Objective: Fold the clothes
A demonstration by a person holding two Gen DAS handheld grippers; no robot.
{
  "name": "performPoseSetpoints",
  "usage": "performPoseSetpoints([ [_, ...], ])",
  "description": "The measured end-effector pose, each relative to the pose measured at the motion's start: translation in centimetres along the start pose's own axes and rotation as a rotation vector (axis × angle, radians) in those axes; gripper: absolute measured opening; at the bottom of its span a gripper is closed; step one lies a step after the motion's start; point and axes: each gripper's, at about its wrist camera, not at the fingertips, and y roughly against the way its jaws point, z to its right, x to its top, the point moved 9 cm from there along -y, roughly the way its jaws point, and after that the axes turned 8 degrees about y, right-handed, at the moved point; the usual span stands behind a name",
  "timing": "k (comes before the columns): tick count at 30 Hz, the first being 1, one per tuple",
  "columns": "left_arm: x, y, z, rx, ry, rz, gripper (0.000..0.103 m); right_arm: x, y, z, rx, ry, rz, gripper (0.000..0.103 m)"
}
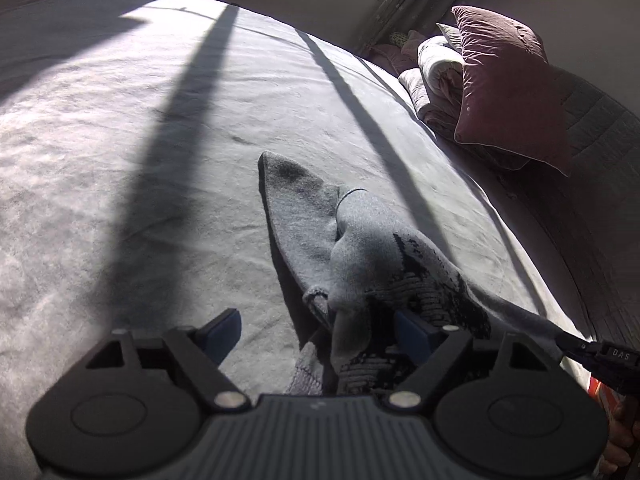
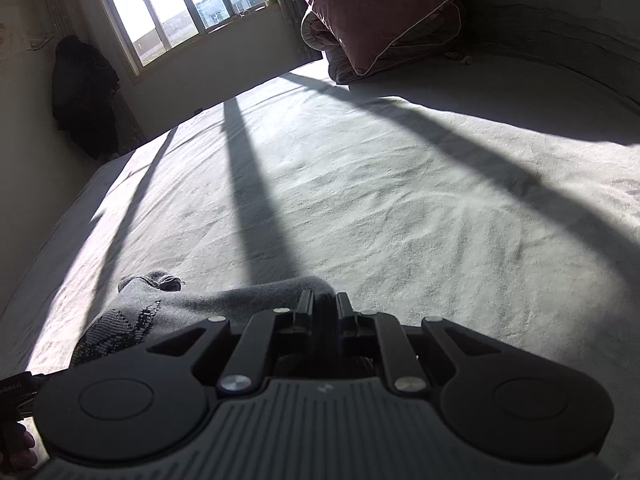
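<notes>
**A:** Your right gripper has its jaws almost together, pinched on an edge of the grey garment. In my judgement that pinch is there to anchor one end while the other hand finds a matching spot.

**B:** And your left gripper?

**A:** Its jaws stand wide. The cloth bunches up between them and against the right-hand pad, but the left-hand pad sits clear of it, so I read nothing as gripped there yet.

**B:** Where does the garment lie?

**A:** On the bed, near the edge closest to you, crumpled, with its dark patterned part towards your grippers.

**B:** What does each view add?

**A:** Your left wrist view shows the garment's pointed far end, the heaped folds and your right gripper's tip at the cloth's corner. Your right wrist view hides most of that behind the gripper body, but shows the closed jaws on the fabric, the window and the pink pillow.
</notes>
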Motion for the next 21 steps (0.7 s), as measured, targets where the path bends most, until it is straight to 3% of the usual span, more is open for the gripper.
performPoseSetpoints([
  [5,-0.9,-0.9,3.3,-0.125,-0.008,0.016,0.056,-0.4,0.5,-0.1,0.045,0.006,-0.008,0.022],
  [6,-1.2,-1.0,4.0,-0.144,-0.023,0.018,0.056,-0.4,0.6,-0.2,0.057,0.005,-0.006,0.035],
  [7,-1.5,-1.1,4.8,-0.165,-0.040,0.019,0.054,-0.3,0.9,-0.4,0.066,0.002,0.004,0.055],
  [9,-2.2,-1.3,6.2,-0.206,-0.074,0.016,0.053,0.0,1.4,-1.0,0.082,0.011,0.034,0.068],
  [15,-5.6,-1.6,10.9,-0.337,-0.205,-0.015,0.053,0.7,1.6,-4.1,0.165,0.068,0.051,0.068],
  [21,-7.9,-1.5,12.9,-0.367,-0.329,-0.012,0.068,0.5,0.0,-8.2,0.267,0.149,-0.003,0.068],
])
